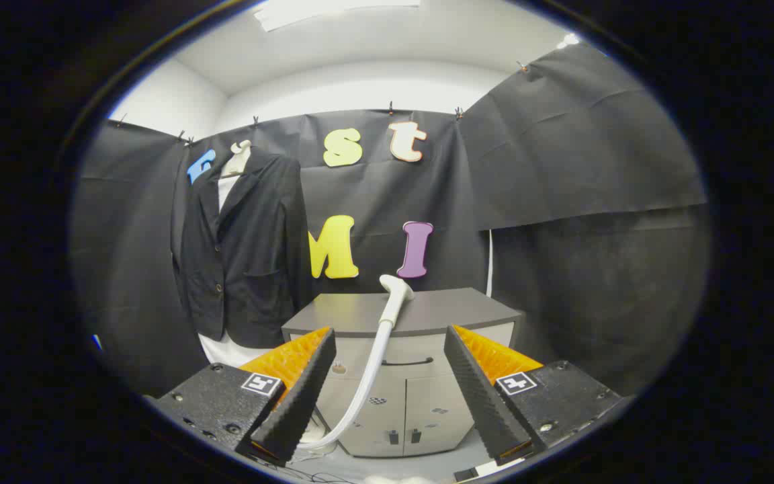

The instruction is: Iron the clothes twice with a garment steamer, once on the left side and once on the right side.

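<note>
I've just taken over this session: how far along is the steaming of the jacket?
Nothing looks done yet. The gripper is open and empty; the steamer head rests on the grey cabinet, its hose hanging between the fingers. The dark jacket hangs untouched beside the cabinet. Left: grasp the steamer, then pass over the left and right sides.

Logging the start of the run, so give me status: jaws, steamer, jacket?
Gripper jaws open, empty. Steamer head resting on cabinet top, beyond the jaws, hose trailing down between them. Jacket hanging beside the cabinet, untouched. Nothing blocking the steamer.
</note>
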`<state>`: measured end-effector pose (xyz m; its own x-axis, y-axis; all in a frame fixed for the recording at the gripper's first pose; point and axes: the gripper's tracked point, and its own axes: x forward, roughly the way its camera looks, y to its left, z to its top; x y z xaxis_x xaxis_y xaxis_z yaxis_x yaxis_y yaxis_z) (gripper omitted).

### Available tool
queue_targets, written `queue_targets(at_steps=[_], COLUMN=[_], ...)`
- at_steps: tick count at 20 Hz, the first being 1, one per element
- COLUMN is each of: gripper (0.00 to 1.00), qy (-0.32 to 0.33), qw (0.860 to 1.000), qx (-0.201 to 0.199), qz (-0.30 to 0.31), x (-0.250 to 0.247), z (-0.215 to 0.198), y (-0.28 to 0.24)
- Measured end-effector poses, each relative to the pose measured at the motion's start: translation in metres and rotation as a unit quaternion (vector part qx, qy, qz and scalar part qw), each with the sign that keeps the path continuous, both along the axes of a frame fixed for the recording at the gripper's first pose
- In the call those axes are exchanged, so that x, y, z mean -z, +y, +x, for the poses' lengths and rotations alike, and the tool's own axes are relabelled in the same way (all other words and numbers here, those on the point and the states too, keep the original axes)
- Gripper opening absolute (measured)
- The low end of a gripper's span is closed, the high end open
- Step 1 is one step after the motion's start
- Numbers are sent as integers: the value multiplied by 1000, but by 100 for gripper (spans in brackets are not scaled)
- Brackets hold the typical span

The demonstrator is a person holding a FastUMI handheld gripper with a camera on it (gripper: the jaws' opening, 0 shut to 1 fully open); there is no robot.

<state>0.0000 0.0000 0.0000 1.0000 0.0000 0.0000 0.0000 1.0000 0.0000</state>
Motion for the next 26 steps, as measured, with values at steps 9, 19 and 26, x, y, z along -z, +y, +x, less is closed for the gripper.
queue_targets(at_steps=[9, 19, 26], gripper=[100, 100, 100], qy=[3, 13, 8], qw=[1000, 999, 999], qx=[15, 31, 44], qz=[3, -8, -8], x=[-2, 1, -17], z=[-11, -8, 9], y=[27, 49, 53])
